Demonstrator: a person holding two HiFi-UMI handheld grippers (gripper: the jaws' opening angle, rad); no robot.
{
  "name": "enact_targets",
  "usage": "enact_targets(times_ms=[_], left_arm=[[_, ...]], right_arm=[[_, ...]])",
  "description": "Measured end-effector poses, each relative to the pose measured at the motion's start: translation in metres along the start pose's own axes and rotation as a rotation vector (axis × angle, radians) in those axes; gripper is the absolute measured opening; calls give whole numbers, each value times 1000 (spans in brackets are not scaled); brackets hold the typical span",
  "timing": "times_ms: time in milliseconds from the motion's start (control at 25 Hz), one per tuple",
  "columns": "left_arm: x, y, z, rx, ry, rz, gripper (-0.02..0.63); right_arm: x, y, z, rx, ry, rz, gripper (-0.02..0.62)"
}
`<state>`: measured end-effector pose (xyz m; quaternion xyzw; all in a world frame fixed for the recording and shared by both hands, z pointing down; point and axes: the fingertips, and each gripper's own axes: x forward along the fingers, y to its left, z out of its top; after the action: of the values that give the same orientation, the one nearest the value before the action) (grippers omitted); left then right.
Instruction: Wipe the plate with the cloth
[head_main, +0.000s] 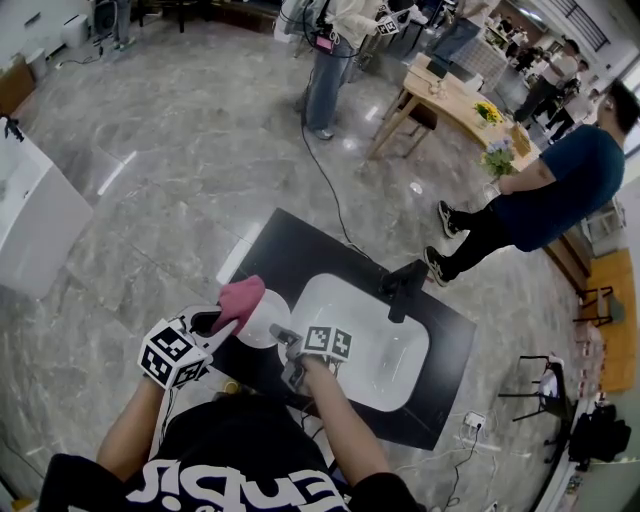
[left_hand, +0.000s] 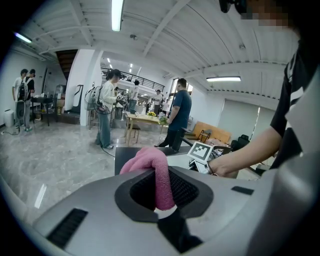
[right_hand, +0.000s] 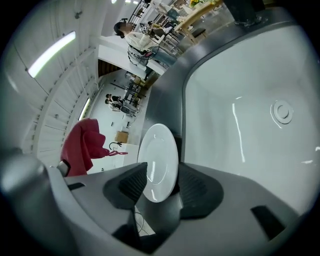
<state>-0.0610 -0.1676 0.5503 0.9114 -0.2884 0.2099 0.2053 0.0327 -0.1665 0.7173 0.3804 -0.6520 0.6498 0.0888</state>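
Grey marble floor (head_main: 180, 150) spreads through a big open hall, with several people standing around a wooden table (head_main: 450, 95) at the far side. Before us is one black counter (head_main: 300, 250) with one white sink (head_main: 370, 330) and one black tap (head_main: 405, 285).

We count one plate (right_hand: 159, 160), one pink cloth (left_hand: 157, 175) and two grippers. Our left gripper (left_hand: 160, 190) is clamped on the cloth, which bunches up above its pads.

Our right gripper (right_hand: 159, 187) has its jaws spread wide. The plate stands on edge between them, tilted, with a gap showing at the left pad, so nothing is gripped. The plate sits over the counter just left of the sink. The cloth is just beside the plate's left edge, but we cannot tell if they touch.
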Motion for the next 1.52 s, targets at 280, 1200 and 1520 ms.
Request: enact_targets(times_ms=[280,1200,1520], left_arm=[[0,-3,-1,0,3,-9,51],[-53,-89,106,137,-398,6,51],[-55,-101,97,144,-420,8,51]], right_arm=[[-12,-6,3,12,-37,-31,181],[-227,252,28,-1188,-862,40,21],[-234,275,7,-1232,-891,77,20]])
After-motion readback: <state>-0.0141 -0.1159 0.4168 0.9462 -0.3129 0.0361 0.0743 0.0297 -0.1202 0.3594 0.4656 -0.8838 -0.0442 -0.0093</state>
